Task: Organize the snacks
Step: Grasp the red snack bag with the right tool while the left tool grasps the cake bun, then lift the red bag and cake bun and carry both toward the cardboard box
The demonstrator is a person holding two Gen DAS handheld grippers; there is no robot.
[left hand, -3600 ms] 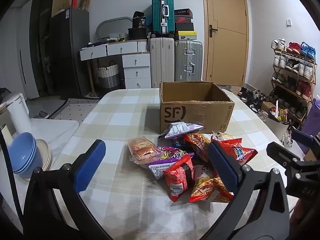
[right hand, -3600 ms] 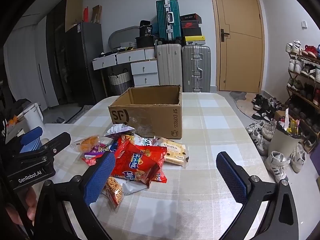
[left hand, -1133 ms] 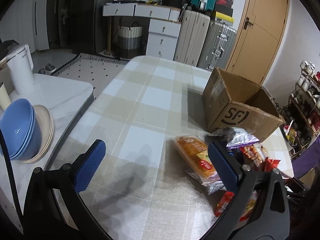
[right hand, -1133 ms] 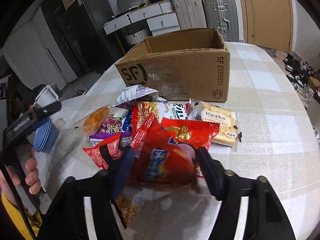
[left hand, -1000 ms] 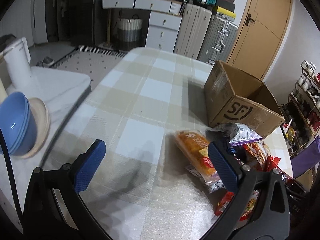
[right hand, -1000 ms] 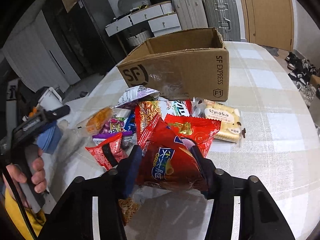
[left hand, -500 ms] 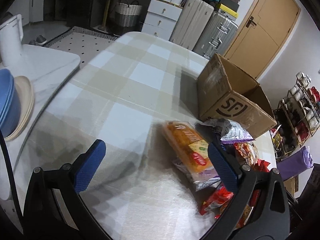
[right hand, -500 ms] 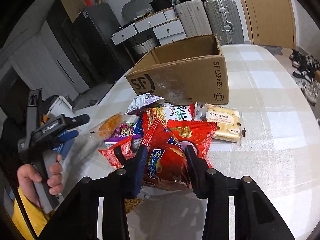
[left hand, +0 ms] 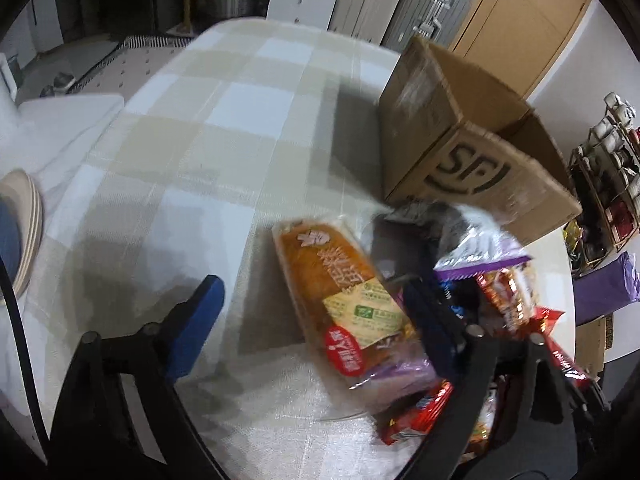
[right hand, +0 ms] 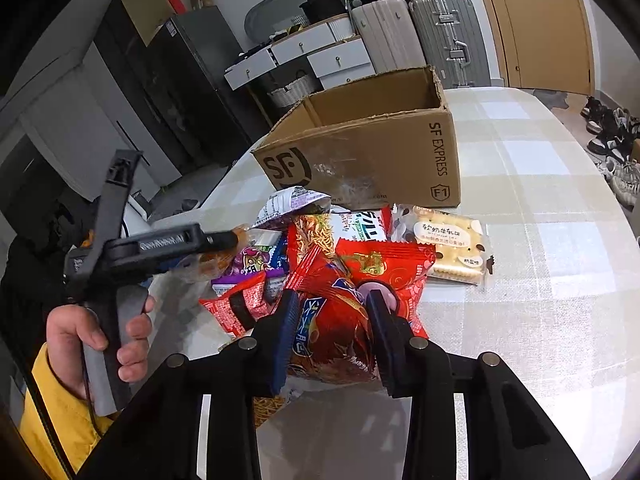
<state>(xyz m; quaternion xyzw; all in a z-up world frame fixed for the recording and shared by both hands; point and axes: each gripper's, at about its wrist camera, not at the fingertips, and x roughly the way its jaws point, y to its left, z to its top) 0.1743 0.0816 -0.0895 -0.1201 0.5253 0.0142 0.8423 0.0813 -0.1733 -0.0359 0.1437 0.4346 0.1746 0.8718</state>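
A pile of snack packets lies on the checked tablecloth in front of an open SF cardboard box (right hand: 360, 148). My right gripper (right hand: 332, 320) is shut on a red chip bag (right hand: 328, 332) and holds it just above the pile. My left gripper (left hand: 312, 312) is open, low over the table, its jaws either side of an orange bread packet (left hand: 340, 292) at the pile's left edge. It also shows in the right wrist view (right hand: 224, 242). The box (left hand: 472, 148) stands just behind the pile. A biscuit packet (right hand: 448, 244) lies to the right.
Stacked bowls and plates (left hand: 16, 232) sit on a white side surface to the left. Suitcases (right hand: 416, 36) and drawers stand behind the table, a shoe rack (left hand: 608, 184) to the right. The table edge (right hand: 624, 216) curves close on the right.
My right gripper has closed on the red chip bag and lifted it slightly. My left gripper has dropped lower and moved toward the orange bread packet.
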